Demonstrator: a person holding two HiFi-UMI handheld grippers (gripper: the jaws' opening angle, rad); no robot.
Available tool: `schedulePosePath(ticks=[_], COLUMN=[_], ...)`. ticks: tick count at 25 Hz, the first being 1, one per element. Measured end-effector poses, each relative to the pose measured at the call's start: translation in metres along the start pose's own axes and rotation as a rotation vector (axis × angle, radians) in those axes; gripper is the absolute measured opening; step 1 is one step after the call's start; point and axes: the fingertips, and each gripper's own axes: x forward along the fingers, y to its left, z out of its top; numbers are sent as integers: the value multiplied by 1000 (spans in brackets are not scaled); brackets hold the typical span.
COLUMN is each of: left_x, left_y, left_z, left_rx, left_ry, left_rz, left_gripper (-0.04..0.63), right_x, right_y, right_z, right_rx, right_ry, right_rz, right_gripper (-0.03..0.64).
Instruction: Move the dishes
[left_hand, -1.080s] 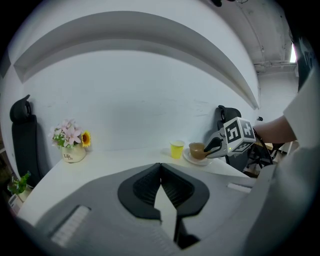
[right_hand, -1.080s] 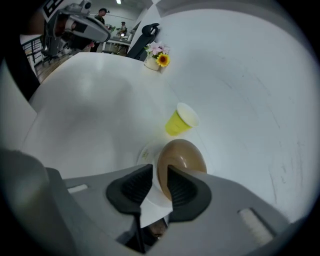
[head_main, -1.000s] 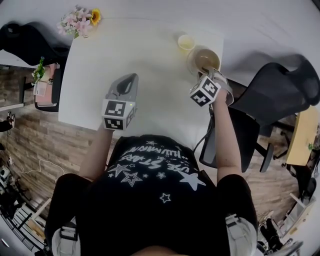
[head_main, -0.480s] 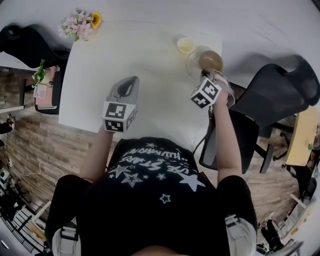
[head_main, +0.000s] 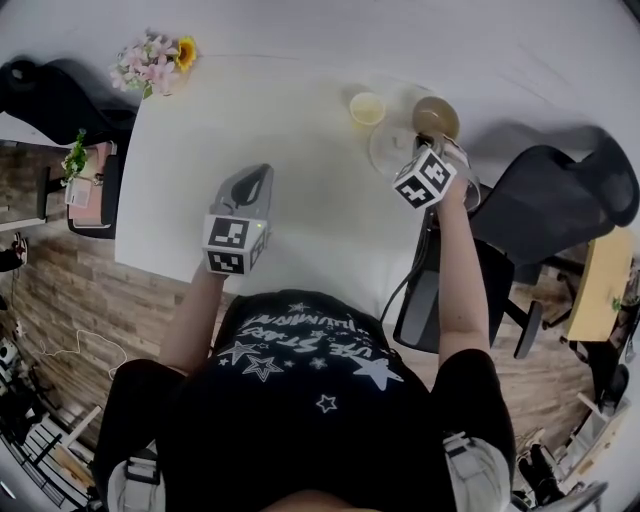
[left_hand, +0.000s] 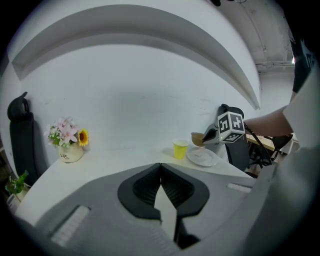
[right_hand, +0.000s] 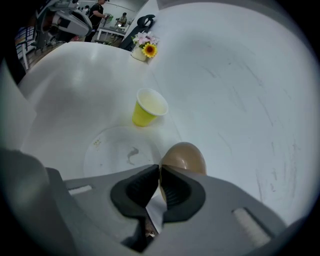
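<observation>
Bowl (right_hand: 185, 157) mouth-up, rim pinched by R gripper (right_hand: 159, 173).

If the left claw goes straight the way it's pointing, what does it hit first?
Nothing on the table, it seems: the left claw aims between the flower pot and the yellow cup, so probably the white wall.
</observation>
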Motion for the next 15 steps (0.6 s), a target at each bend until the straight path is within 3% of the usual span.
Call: schedulePosePath(ticks=[15], left_x=[27], left_y=[6], left_z=[-11], left_rx=[-14], left_ry=[61], left_rz=[9], left_gripper=[11], right_x=[48], right_y=[-23], right_z=[2], right_rx=[-17], right_ry=[6], right_rz=[59], right_gripper=[23])
